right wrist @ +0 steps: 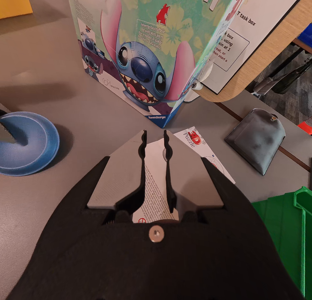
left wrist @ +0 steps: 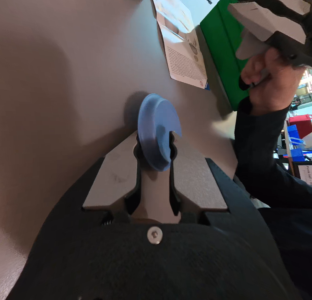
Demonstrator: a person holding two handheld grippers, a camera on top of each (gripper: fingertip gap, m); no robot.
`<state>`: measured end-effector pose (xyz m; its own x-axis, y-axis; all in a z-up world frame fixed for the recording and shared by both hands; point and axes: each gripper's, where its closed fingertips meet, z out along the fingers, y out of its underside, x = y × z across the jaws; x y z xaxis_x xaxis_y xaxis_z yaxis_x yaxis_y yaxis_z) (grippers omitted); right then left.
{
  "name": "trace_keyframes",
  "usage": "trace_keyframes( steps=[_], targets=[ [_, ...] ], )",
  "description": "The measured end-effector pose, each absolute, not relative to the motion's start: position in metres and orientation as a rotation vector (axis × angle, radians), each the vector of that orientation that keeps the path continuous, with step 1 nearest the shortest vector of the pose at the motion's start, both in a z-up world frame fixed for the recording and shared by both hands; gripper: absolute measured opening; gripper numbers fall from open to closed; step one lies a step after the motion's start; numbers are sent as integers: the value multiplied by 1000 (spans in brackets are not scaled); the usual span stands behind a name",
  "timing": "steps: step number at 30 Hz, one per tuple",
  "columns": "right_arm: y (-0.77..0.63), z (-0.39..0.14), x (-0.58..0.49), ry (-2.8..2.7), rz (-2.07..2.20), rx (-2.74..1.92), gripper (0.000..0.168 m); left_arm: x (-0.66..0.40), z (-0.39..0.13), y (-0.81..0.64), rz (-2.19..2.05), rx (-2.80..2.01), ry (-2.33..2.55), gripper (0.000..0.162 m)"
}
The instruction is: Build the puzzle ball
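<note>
My left gripper (left wrist: 156, 136) is shut on the rim of a round blue dish-shaped stand (left wrist: 157, 123) and holds it on edge against the grey table (left wrist: 67, 72). The same blue stand (right wrist: 28, 145) shows at the left of the right wrist view, with a left finger on it. My right gripper (right wrist: 154, 131) is open and empty, hovering over a white instruction leaflet (right wrist: 155, 182). It also shows at the top right of the left wrist view (left wrist: 270, 21), held by a hand (left wrist: 270, 82). No loose puzzle pieces are in view.
The puzzle box (right wrist: 143, 52) stands upright just beyond the right gripper. A green bin (right wrist: 287, 232) sits at the right, also seen in the left wrist view (left wrist: 222, 55). A dark grey pouch (right wrist: 256, 140) lies right of the leaflet. A wooden board (right wrist: 253, 55) stands behind the box.
</note>
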<state>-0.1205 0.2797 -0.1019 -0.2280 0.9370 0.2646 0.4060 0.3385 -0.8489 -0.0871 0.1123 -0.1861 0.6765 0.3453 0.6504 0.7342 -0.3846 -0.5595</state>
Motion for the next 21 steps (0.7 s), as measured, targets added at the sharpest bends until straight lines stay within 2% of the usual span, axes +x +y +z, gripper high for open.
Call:
trace_keyframes(
  steps=[5, 13, 21],
  targets=[
    [280, -103, -121, -1798, 826, -1193, 17, -95, -189, 108, -469, -2028, -828, 25],
    [280, -101, -120, -1792, 836, -1192, 17, -101, -188, 97, -318, -2103, -802, 39],
    [280, -99, -120, -1786, 840, -1191, 17, -100, -188, 89, -285, -2132, -789, 40]
  ],
)
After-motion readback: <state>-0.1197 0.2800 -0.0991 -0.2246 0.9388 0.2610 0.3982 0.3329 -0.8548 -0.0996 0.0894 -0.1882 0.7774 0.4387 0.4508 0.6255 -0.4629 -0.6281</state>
